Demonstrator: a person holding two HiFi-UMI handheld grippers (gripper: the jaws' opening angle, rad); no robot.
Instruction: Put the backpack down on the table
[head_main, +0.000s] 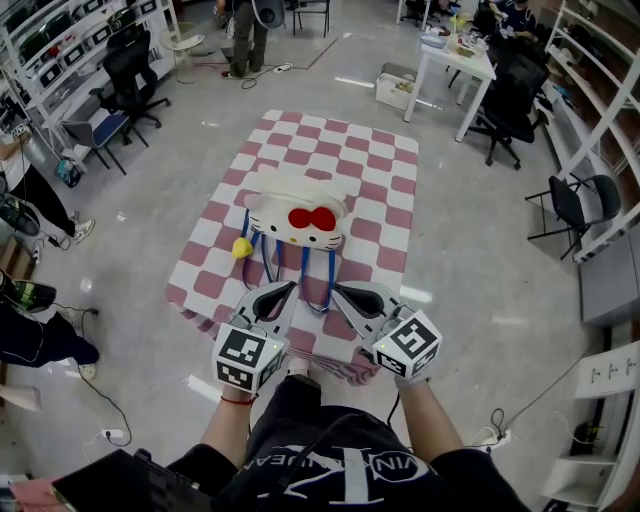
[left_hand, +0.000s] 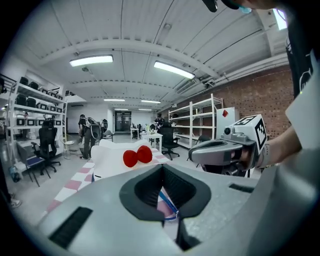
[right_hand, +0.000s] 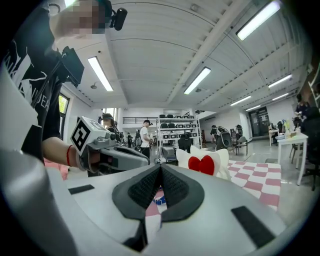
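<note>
1. The backpack (head_main: 295, 212) is laid flat on the checked table (head_main: 392, 190) — its blue straps (head_main: 331, 270) trail toward the near edge.
2. The left gripper (head_main: 287, 290) is held just short of the straps, jaws closed together.
3. The right gripper (head_main: 337, 292) is held beside it — jaws likewise closed, nothing clamped.

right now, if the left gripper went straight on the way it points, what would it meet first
Most likely the white backpack, around its red bow; the left gripper aims at it. A blue strap lies nearer but seems lower; depth is unclear.
</note>
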